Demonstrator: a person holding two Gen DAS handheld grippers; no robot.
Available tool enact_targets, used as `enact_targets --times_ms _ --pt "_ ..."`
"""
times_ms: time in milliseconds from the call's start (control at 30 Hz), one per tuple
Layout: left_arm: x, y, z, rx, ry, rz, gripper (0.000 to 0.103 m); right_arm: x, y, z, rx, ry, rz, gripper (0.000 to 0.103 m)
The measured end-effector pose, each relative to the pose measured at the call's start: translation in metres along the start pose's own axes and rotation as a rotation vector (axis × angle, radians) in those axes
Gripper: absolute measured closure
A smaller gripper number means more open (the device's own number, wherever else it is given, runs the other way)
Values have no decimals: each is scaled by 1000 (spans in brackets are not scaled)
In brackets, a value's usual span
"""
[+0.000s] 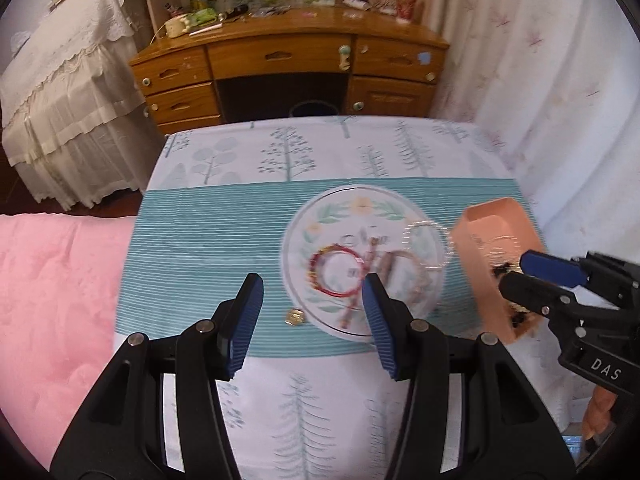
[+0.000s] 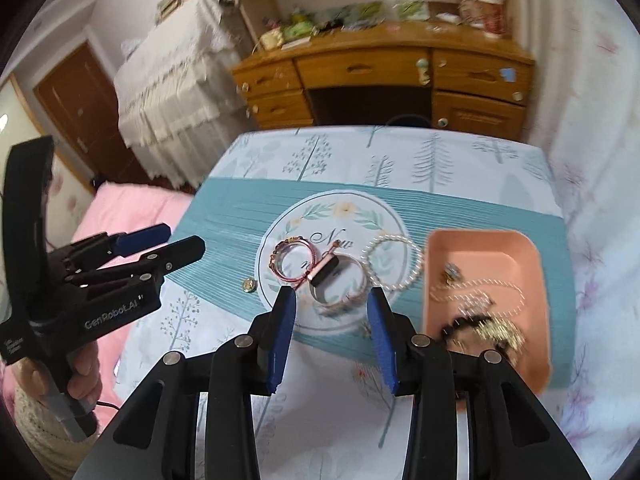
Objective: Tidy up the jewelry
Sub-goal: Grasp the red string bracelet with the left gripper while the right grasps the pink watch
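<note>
Firstly, left wrist view: left gripper [image 1: 312,292], blue ribbed pads parted with nothing between them, held above the near edge of a teal striped mat [image 1: 208,240] laid across a tree-print tablecloth [image 1: 320,148]. Round floral disc [image 1: 362,256] on the mat, bearing a red beaded bracelet [image 1: 336,270], a pale bangle [image 1: 404,270] just right of it and a pearl bracelet [image 1: 428,246] hanging over the disc's right rim; all blurred. Small gold charm [image 1: 295,316] on the mat just off the disc's lower left edge. Peach tray [image 1: 492,220] at the right end of the mat, partly covered by the right gripper [image 1: 516,270], whose jaws stand a little apart over the tray's contents. Wooden desk [image 1: 288,60] beyond the table; pink quilt [image 1: 52,300] at left. Next, right wrist view: right gripper [image 2: 332,300], pads parted and empty, above the disc's [image 2: 332,208] near edge. Red bracelet [image 2: 290,262], a watch with dark strap [image 2: 326,276] and the bangle [image 2: 340,300] on the disc; pearl bracelet [image 2: 394,262] between disc and tray. Peach tray [image 2: 480,240] holding a pearl strand [image 2: 480,288], a dark beaded piece [image 2: 468,324] and blurred gold items. Gold charm [image 2: 249,284] left of the disc. Left gripper [image 2: 160,244] at far left, jaws parted, its handle gripped by a hand [image 2: 80,380].
</note>
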State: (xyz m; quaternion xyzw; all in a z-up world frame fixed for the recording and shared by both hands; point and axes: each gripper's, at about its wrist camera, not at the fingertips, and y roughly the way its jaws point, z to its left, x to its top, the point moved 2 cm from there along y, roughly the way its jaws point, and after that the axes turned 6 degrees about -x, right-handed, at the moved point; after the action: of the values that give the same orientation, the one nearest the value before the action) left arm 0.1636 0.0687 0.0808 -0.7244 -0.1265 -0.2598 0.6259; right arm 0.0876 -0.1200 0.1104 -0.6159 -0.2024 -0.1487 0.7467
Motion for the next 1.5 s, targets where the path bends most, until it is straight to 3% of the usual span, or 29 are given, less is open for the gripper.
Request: enact_targets --times_ms 167,333,533,633,1000,1267,1333,1500 --pt "12 42 8 12 3 61 55 27 61 16 10 -55 124 65" --pt "16 93 10 1 -6 132 55 33 117 13 -12 -52 219 66" --pt "14 141 6 0 -21 199 56 30 155 1 -39 -30 262 69" --pt "13 158 5 6 -25 220 57 26 169 -3 -40 -26 293 79" --pt "11 177 8 -4 -49 245 59 22 176 -8 -57 -11 334 81" --pt "11 182 11 -11 -81 251 77 22 190 -7 -61 5 332 88" --pt "11 181 10 -4 -81 242 90 24 190 -6 -70 2 318 96" --pt "6 176 9 -10 -108 211 92 21 185 -5 -62 6 291 99"
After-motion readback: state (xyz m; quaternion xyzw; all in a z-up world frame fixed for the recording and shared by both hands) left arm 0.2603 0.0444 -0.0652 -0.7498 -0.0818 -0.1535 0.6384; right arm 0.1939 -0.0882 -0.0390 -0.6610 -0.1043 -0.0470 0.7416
